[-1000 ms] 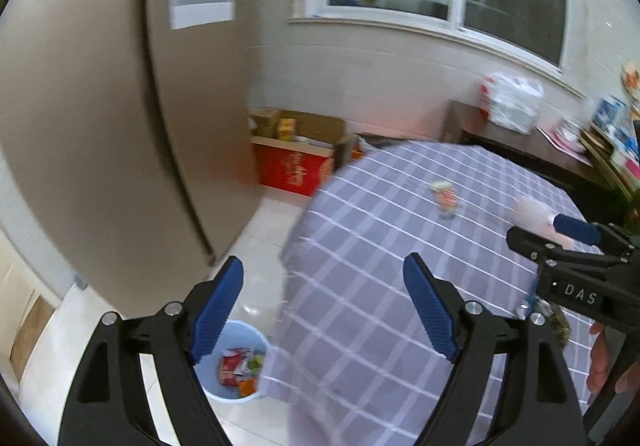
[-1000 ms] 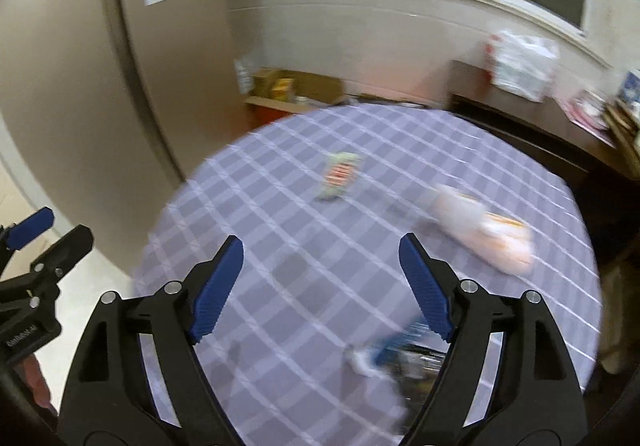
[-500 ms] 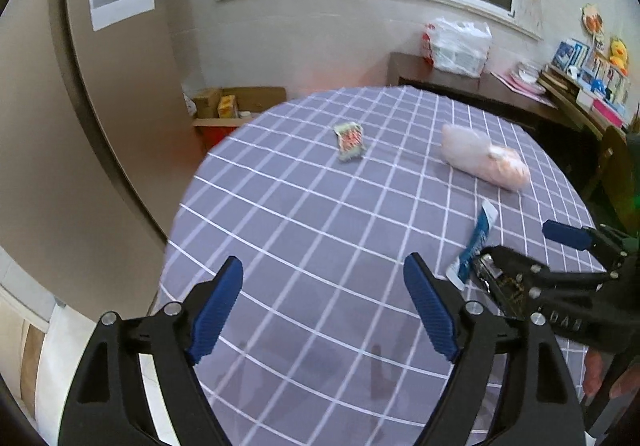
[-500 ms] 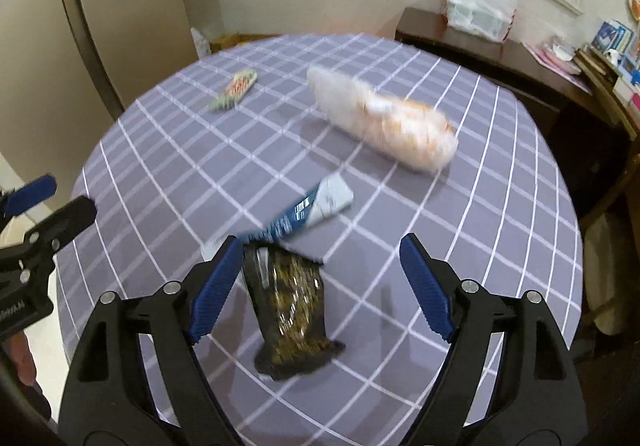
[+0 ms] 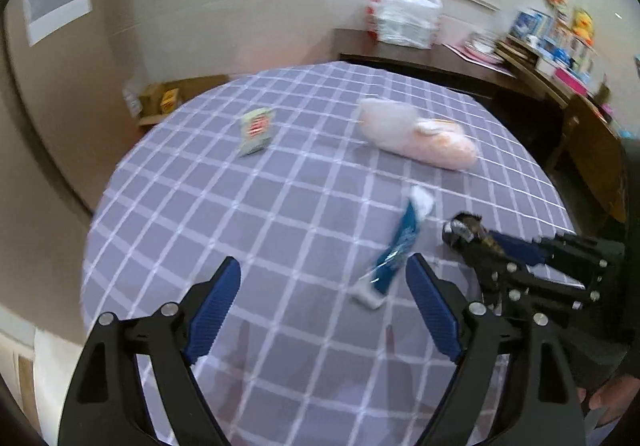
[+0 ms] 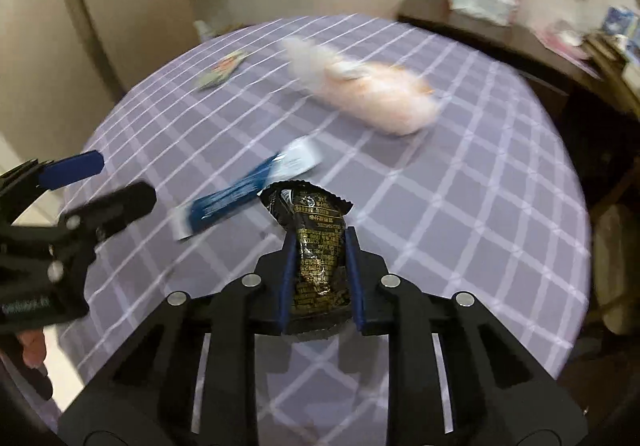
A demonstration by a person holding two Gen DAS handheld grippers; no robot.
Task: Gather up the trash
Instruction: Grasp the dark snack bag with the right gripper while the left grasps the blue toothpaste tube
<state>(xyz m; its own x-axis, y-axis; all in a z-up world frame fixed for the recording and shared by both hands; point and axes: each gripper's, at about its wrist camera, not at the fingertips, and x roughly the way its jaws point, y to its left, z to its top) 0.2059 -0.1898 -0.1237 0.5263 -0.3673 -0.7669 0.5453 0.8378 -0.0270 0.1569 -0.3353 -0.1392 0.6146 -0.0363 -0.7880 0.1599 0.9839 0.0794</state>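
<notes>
Right hand-held gripper closing on dark wrapper — tablecloth bare rightward

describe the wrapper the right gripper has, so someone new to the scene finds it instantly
On the round table with the purple checked cloth, look at the near edge, where the right gripper is closing. Between its blue pads sits a crinkled black foil snack wrapper with gold print. It is the only dark item; the neighbouring blue-and-white tube lies flat beside it.

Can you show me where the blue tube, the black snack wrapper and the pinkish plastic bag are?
blue tube (image 5: 394, 252), left wrist view, middle of its blue body.
black snack wrapper (image 6: 316, 246), right wrist view, printed middle between the closing jaws.
pinkish plastic bag (image 5: 420, 136), left wrist view, its bulging middle.
</notes>
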